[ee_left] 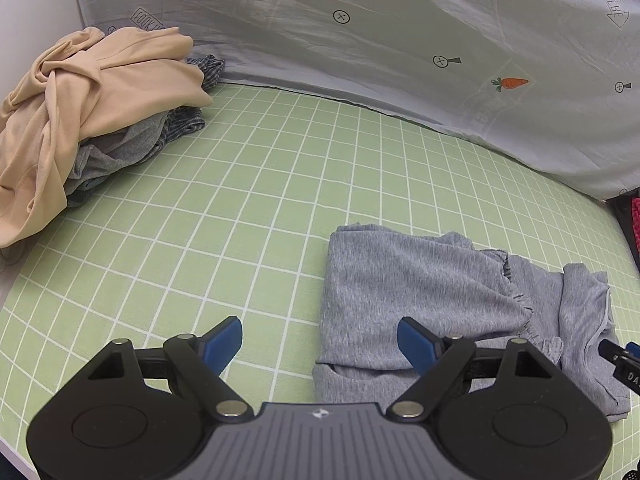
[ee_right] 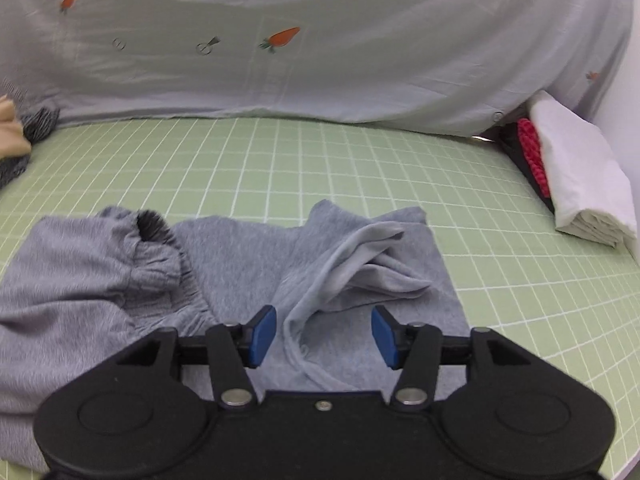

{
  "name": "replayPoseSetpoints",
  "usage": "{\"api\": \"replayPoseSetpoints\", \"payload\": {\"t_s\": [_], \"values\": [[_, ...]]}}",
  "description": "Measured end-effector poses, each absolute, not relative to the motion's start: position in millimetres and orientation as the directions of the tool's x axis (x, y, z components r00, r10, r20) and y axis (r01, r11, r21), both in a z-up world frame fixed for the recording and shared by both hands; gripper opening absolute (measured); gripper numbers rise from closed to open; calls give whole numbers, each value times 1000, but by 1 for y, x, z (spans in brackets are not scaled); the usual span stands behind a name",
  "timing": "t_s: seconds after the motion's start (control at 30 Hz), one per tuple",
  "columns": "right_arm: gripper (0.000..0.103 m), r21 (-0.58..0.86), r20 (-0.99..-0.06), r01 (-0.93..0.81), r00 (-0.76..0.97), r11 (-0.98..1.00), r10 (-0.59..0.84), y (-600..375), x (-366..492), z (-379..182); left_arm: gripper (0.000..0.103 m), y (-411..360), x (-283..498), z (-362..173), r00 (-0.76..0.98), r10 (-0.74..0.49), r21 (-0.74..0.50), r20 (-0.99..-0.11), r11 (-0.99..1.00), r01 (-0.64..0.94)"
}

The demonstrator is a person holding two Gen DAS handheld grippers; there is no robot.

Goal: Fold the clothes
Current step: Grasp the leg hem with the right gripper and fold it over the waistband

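At the near edge of the green grid mat [ee_left: 248, 184], the grey garment [ee_right: 248, 264] lies partly folded, w/ its lower portion hidden under both gripper bodies and its left end cut off by the frame in the right wrist view. A dark opening at the gathered cuff [ee_right: 150, 226] is blurred; its inside cannot be made out. The left gripper [ee_left: 320, 346] has jaws spread wide, empty, its right pad over the garment's left border, its left pad over bare mat. The right gripper [ee_right: 324, 336] is likewise released, holding nothing, w/ a raised fabric ridge between the 2 pads; contact w/ the cloth cannot be told. Far left, a beige garment [ee_left: 80, 108] tops a pile of dark checked and grey clothes [ee_left: 132, 148], mostly covered. Far right, a folded white cloth [ee_right: 580, 184] and a red knit item [ee_right: 532, 156] are partly tucked under the printed grey sheet [ee_right: 360, 60] closing the rear. Open mat lies between pile and garment, and right of the garment.
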State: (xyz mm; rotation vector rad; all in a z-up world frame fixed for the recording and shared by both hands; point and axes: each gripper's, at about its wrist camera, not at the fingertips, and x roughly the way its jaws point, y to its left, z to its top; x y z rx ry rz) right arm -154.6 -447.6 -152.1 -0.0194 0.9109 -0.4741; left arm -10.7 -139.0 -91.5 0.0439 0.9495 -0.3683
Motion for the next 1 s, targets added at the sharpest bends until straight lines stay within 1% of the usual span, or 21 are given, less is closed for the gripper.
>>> {"api": "replayPoseSetpoints", "payload": {"t_s": [0.07,0.13,0.2,0.3,0.43,0.6,0.67,0.7,0.87,1.0], "values": [[63,-218,-752,414,506,884,-423,-457,-159,-152,86,-142,-10,-91,527,-287,-122,-800,938,326],[73,-222,-748,441,495,870,-442,-467,-163,-153,86,-145,-11,-92,525,-282,-119,-803,939,323],[75,-226,-745,467,482,855,-461,-476,-167,-153,86,-149,-12,-93,523,-277,-112,-806,939,324],[83,-232,-740,505,463,831,-488,-491,-173,-153,87,-153,-15,-93,525,-265,-101,-808,942,321],[85,-242,-734,548,435,800,-521,-510,-180,-155,88,-156,-14,-95,536,-234,-84,-811,954,289],[85,-303,-754,478,408,824,-514,-527,-158,-174,89,-157,-4,-101,542,-200,-88,-816,970,225],[89,-311,-748,462,421,831,-514,-533,-153,-178,89,-159,6,-105,544,-184,-93,-819,977,190],[91,-308,-745,459,428,833,-512,-536,-150,-179,89,-160,12,-107,544,-175,-95,-821,980,172],[91,-257,-747,430,480,866,-460,-547,-118,-179,89,-173,50,-120,520,-155,-124,-840,988,94],[91,-228,-733,396,531,889,-424,-540,-89,-172,89,-184,65,-124,496,-162,-135,-853,987,90]]}}
